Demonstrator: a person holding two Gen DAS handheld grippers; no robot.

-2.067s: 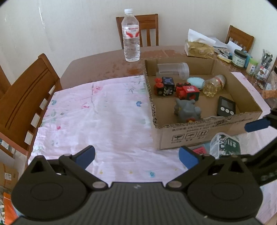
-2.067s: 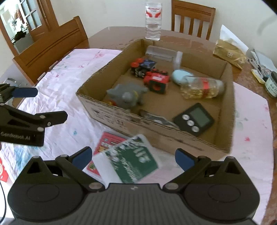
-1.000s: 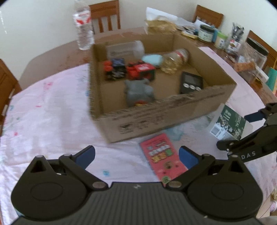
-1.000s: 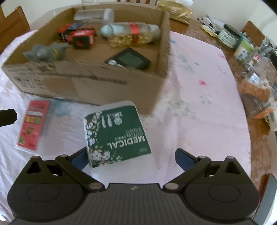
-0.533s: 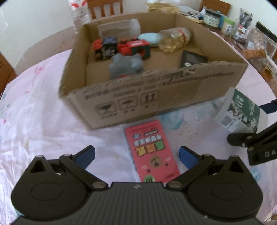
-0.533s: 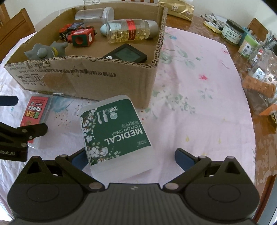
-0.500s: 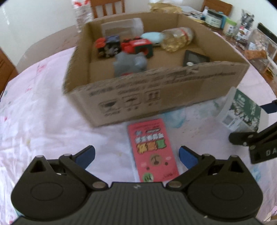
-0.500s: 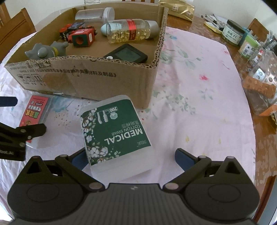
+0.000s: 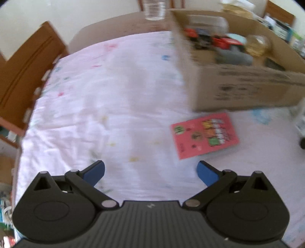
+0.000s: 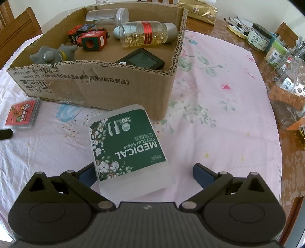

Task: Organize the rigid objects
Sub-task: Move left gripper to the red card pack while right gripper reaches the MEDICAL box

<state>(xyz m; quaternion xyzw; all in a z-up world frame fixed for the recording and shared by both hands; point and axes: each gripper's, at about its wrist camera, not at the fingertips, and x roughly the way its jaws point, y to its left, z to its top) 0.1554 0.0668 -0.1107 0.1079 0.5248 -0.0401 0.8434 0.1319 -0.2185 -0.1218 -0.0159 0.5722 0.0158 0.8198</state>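
Note:
A cardboard box (image 10: 95,84) on the pink tablecloth holds a grey toy (image 10: 51,54), red and black cubes (image 10: 91,41), a capsule bottle (image 10: 144,34), a clear jar (image 10: 106,16) and a black timer (image 10: 141,60). A green-labelled cotton swab box (image 10: 129,146) lies in front of it, between the open jaws of my right gripper (image 10: 143,175). A red card box (image 9: 205,135) lies on the cloth, right of my open, empty left gripper (image 9: 150,171); it also shows in the right wrist view (image 10: 22,113). The left wrist view is blurred.
Wooden chairs (image 9: 22,76) stand at the left table edge. A water bottle (image 9: 154,9) stands behind the box. Jars (image 10: 259,39), a clear container (image 10: 291,91) and a gold packet (image 10: 202,11) crowd the right and far side.
My left gripper has swung left, so the red card box and cardboard box now sit to its right. My right gripper has held still around the cotton swab box.

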